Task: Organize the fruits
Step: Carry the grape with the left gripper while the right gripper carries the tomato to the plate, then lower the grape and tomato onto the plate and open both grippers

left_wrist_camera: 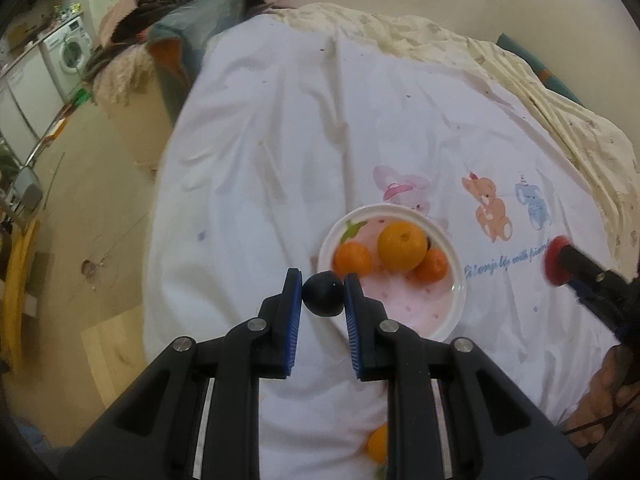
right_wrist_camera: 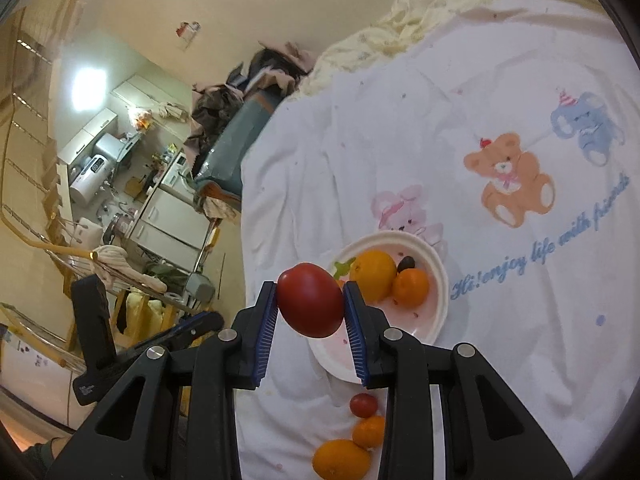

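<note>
1. The bed sheet (left_wrist_camera: 280, 160), white with cartoon animals, is the work surface; it is soft and creased, so I judge loose fruit would roll unless gathered in a dish.
2. The plate (left_wrist_camera: 456, 300) sits on that sheet to collect the fruit. From my left wrist view it lies at about one o'clock, just past my fingertips.
3. On the plate, the large orange (left_wrist_camera: 401, 245) rests in the middle, with one tangerine (left_wrist_camera: 353, 258) touching it at nine o'clock and another tangerine (left_wrist_camera: 433, 266) at four o'clock, huddled so space stays free in front.
4. My right gripper (right_wrist_camera: 310, 306) is pinching a red tomato (right_wrist_camera: 310, 300) across its width, carried above the plate's near edge, probably to set it down there.
5. My left gripper (left_wrist_camera: 323, 293) is pinching a dark plum (left_wrist_camera: 323, 294), small and round, right at the pad tips, over the plate's rim at eight o'clock.
6. Still waiting on the sheet at six o'clock of the plate, in my right wrist view: a yellow-orange fruit (right_wrist_camera: 340, 460), a small tangerine (right_wrist_camera: 368, 432) and a cherry tomato (right_wrist_camera: 363, 405).
</note>
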`<state>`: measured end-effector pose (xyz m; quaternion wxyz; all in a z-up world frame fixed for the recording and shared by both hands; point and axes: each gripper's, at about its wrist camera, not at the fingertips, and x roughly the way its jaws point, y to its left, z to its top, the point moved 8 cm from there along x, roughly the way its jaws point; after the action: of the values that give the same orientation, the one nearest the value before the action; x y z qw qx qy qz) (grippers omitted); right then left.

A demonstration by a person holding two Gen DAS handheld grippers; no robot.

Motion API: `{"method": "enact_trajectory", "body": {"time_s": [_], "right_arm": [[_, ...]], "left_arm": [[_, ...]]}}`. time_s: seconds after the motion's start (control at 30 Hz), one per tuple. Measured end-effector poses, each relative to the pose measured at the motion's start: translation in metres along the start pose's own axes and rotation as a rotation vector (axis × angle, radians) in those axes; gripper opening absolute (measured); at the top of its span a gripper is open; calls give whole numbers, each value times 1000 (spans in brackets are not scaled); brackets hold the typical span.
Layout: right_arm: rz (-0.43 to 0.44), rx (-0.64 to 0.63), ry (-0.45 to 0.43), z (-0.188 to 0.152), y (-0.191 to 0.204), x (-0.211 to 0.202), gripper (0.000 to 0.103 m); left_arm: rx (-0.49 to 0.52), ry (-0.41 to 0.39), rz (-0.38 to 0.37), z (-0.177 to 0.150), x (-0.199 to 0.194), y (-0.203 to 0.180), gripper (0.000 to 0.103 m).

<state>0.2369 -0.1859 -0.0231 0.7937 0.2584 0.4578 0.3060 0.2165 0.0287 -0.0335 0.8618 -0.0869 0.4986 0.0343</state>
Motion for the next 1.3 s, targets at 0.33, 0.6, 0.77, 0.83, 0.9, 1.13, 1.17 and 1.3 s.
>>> {"method": "enact_trajectory", "body": {"time_s": [0.33, 0.6, 0.77, 0.83, 0.9, 1.13, 1.17, 1.3], "right_arm": [[-62, -16, 119, -1, -19, 58, 35], [-98, -37, 261, -24, -33, 110, 35], [-107, -52, 337, -43, -39, 138, 35], [-110, -53, 364, -49, -41, 146, 35], [-119, -65, 379, -55, -40, 152, 35], [-149, -38, 394, -63, -51, 160, 36], [-151, -36, 394, -62, -52, 159, 36], [-174, -50, 382, -60, -54, 157, 37]], "left_arm": [[18, 79, -50, 17, 70, -23, 18], [-17, 155, -90, 32, 133, -29, 18], [-31, 201, -109, 34, 160, -31, 18], [-39, 220, -121, 31, 166, -31, 18], [-42, 237, -125, 27, 172, -31, 18], [-48, 259, -139, 25, 179, -34, 19], [-49, 261, -135, 24, 179, -34, 19], [-34, 257, -132, 24, 178, -37, 19]]}}
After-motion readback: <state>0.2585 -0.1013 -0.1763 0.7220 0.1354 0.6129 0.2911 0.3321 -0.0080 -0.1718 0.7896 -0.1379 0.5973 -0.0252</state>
